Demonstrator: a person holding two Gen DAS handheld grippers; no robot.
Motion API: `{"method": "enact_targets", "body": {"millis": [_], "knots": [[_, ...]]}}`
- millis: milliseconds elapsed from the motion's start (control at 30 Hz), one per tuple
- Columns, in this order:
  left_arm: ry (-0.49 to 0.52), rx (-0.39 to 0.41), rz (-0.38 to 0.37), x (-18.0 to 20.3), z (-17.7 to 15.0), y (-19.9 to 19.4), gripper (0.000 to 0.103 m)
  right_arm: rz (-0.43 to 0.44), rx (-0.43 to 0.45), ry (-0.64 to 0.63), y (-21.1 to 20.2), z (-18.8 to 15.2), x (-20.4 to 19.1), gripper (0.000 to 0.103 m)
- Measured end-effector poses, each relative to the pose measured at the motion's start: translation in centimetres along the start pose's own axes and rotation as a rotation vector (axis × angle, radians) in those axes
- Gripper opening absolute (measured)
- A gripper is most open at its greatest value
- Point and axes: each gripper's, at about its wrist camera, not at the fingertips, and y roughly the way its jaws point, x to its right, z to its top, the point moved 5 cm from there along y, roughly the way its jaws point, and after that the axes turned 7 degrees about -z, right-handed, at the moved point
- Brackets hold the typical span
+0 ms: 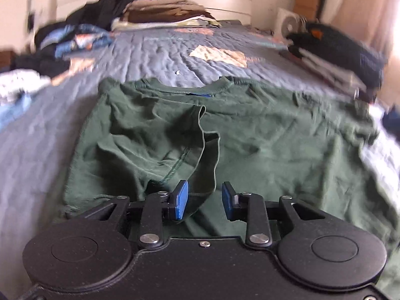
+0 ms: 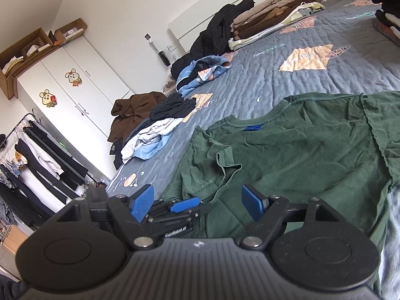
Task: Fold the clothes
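Left gripper [image 1: 205,201] part open, empty, over green T-shirt [image 1: 262,135], sleeve at 11 o'clock; right gripper [image 2: 198,203] wide, empty.

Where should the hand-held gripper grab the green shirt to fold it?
Probably the loose sleeve edge of the green shirt, coming from the near side, low. That flap is folded inward and curls up off the body, so a finger can slip under it. The left hand-held gripper is open just before it.

A dark green T-shirt [image 1: 250,135] lies spread on the grey-blue quilt [image 1: 160,52], one sleeve folded over its body. Just above the shirt's near part, the left gripper [image 1: 205,201] hangs with its blue pads [image 1: 181,198] parted, gripping nothing.
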Motion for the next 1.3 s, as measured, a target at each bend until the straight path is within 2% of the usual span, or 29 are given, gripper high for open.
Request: {"method": "enact_targets", "body": {"millis": [67,200,300,367,433,567,633,767,867,933,1000,1100,1167,1300], "knots": [[-0.049,-0.018,-0.003,-0.5,0.0,0.4,0.03,0.003,-0.001,-0.005,0.0,0.0,-0.1,0.077],[-0.07,-0.137,-0.007,-0.6,-1.0,1.2,0.031,0.006,-0.006,-0.008,0.0,-0.1,-0.1,0.077],[-0.058,-0.15,-0.023,-0.2,-1.8,0.2,0.033,0.0,-0.01,-0.007,0.1,-0.2,0.0,0.077],[-0.072,-0.153,-0.037,0.1,-2.3,-0.9,0.041,-0.007,-0.013,-0.008,0.2,-0.3,0.1,0.077],[-0.079,-0.133,-0.034,0.5,-2.7,-2.6,0.056,-0.018,-0.019,-0.018,0.4,-0.4,0.0,0.077],[-0.14,-0.042,-0.037,0.4,-3.1,-6.4,0.058,-0.031,-0.034,-0.048,1.2,-1.0,-0.3,0.077],[-0.195,0.002,-0.029,-0.5,-3.0,-7.7,0.065,-0.036,-0.044,-0.074,1.9,-1.5,-0.5,0.077],[-0.158,-0.011,-0.016,-1.3,-1.9,-9.2,0.065,-0.021,-0.078,-0.164,3.2,-3.1,-1.4,0.077],[-0.13,0.024,0.017,-2.3,-1.0,-10.6,0.076,-0.006,-0.1,-0.236,4.2,-4.1,-2.2,0.077],[-0.128,0.027,0.023,-3.5,-0.5,-11.0,0.076,0.011,-0.102,-0.249,4.9,-4.2,-2.6,0.077],[-0.172,0.053,0.028,-5.0,-0.1,-11.6,0.076,0.039,-0.101,-0.243,5.6,-4.2,-3.0,0.077],[-0.238,0.09,0.017,-6.7,0.5,-12.6,0.076,0.103,-0.162,-0.289,7.5,-4.2,-4.2,0.077],[-0.242,0.109,0.01,-7.0,0.8,-13.1,0.077,0.14,-0.225,-0.336,9.1,-4.2,-5.0,0.077],[-0.245,0.12,-0.001,-7.2,1.0,-13.3,0.079,0.13,-0.327,-0.336,12.7,-3.9,-5.0,0.077]]}}
